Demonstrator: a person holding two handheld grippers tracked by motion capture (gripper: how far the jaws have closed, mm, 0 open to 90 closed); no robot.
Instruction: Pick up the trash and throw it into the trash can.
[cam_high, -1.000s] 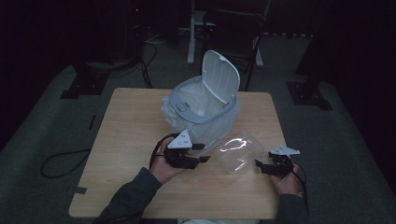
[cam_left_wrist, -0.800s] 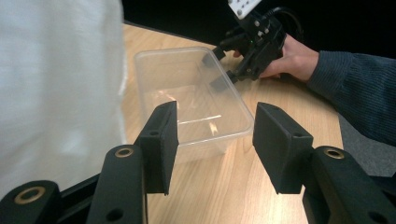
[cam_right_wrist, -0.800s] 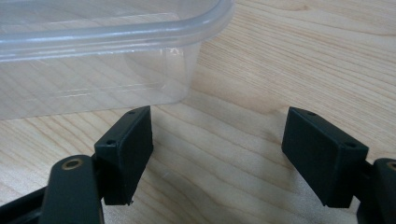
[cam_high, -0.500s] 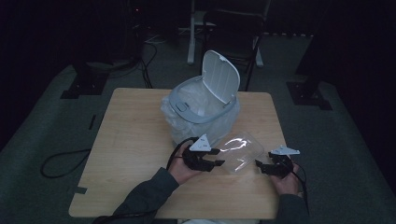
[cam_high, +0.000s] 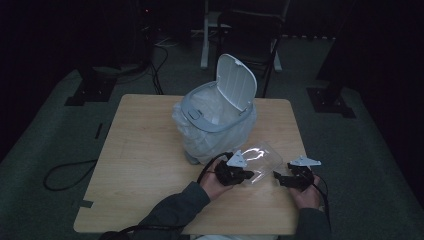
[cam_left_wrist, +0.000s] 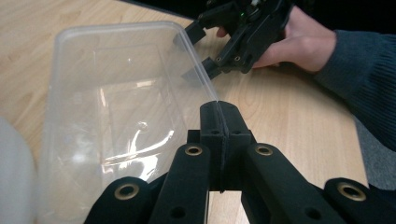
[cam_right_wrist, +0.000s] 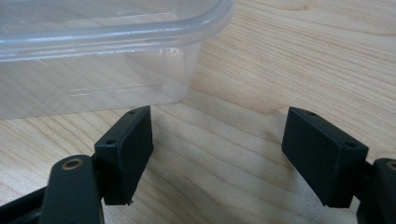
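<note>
On the wooden table (cam_high: 150, 150), seen from the high view, we have the clear plastic container (cam_high: 260, 161) lying at the near right, just in front of the bagged white bin (cam_high: 215, 125) whose lid stands open. Our left gripper (cam_high: 245, 175) sits at the container's left edge and our right gripper (cam_high: 278, 179) rests just off its right side, a little apart from it.

Along the left gripper view, our left gripper (cam_left_wrist: 218, 108) has just been closing, and its jaws now stand pressed together on the container's (cam_left_wrist: 116, 116) thin rim, which runs straight into the seam between them. We judge that the grip is made. Farther off, our right gripper (cam_left_wrist: 198, 51) hovers at the container's far corner, with the hand (cam_left_wrist: 299, 44) behind it resting on the table.

Looking along the right gripper view, our right gripper (cam_right_wrist: 217, 140) stands with its jaws parted and nothing between them, just bare wood. The container's (cam_right_wrist: 107, 51) rounded corner sits just beyond the left jaw, near but not touching as far as we can tell.

So we judge the work as early: one side of the container is pinched, the other is not yet held, and the container remains on the table. Lifting it and carrying it to the open bin, if that is where it goes, is all left to do.
</note>
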